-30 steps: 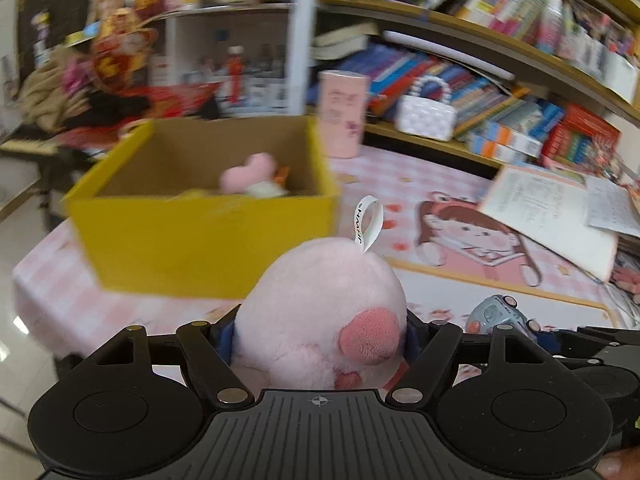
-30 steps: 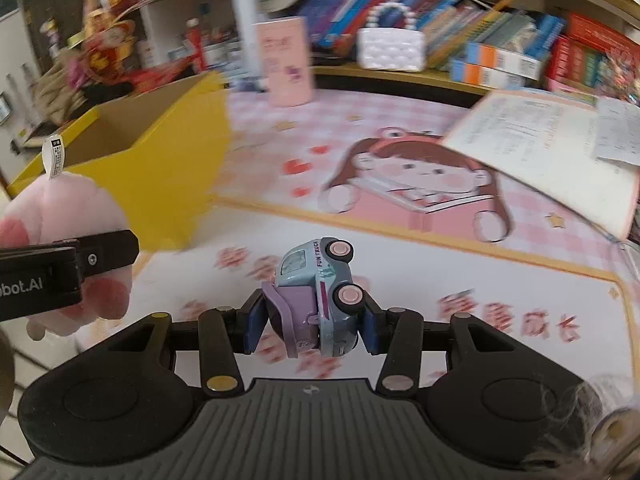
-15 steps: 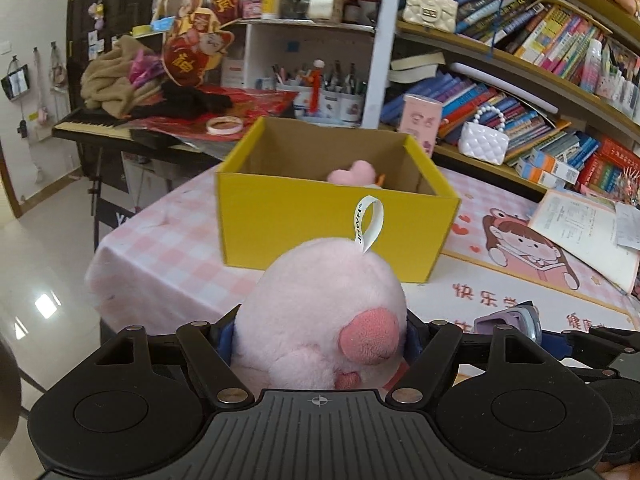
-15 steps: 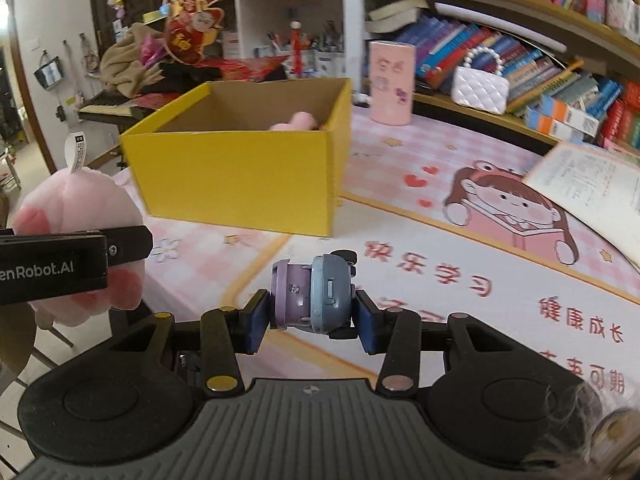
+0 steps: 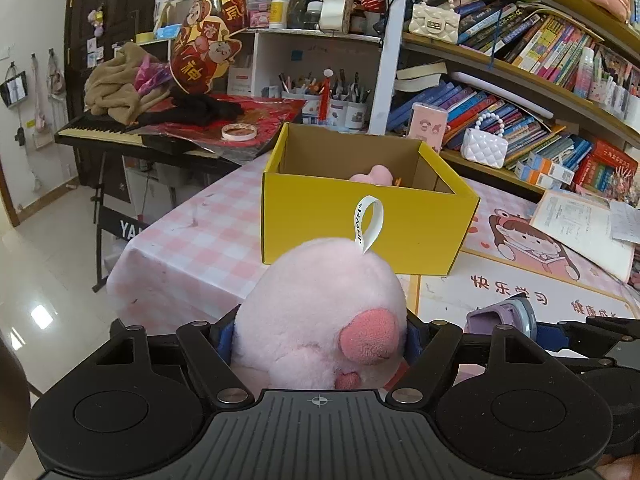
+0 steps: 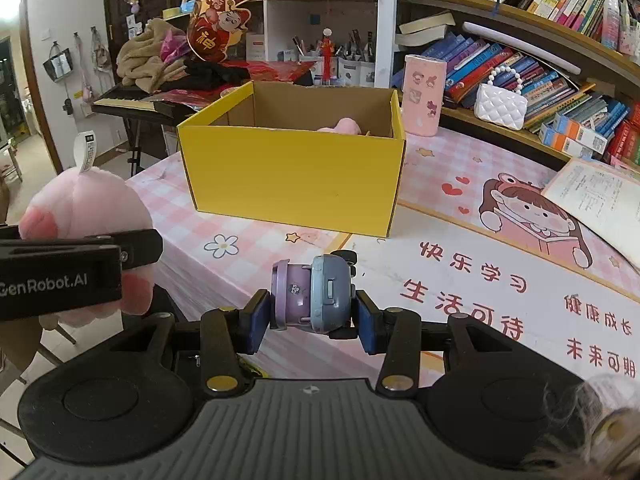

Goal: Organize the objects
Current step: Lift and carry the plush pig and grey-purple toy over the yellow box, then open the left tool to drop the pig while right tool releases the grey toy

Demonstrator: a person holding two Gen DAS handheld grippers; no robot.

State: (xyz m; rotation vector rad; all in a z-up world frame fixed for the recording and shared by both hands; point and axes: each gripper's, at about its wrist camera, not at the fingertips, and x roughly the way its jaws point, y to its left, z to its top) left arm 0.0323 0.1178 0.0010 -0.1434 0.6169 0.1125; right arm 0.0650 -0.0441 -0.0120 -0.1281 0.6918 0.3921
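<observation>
My left gripper [image 5: 318, 338] is shut on a round pink plush toy [image 5: 320, 300] with a white loop tag, held in the air in front of the table's near edge. The plush also shows at the left of the right wrist view [image 6: 84, 212]. My right gripper [image 6: 312, 314] is shut on a small blue and purple toy car [image 6: 314, 294], held above the table; the car shows in the left wrist view [image 5: 500, 316]. An open yellow cardboard box [image 5: 360, 220] stands on the table ahead of both grippers [image 6: 292, 172]. Another pink plush [image 5: 372, 176] lies inside it.
The table has a pink checked cloth [image 6: 460, 152] and a cartoon mat [image 6: 520, 232]. A pink cup [image 6: 423, 94], a white beaded handbag [image 6: 500, 106], and papers [image 6: 596, 196] are behind and right of the box. Bookshelves stand behind. A keyboard [image 5: 104, 130] stands at left.
Both grippers have pulled back and up from the yellow box, which now looks smaller and farther. The toy car has turned in the right gripper. Both grips are unchanged.
</observation>
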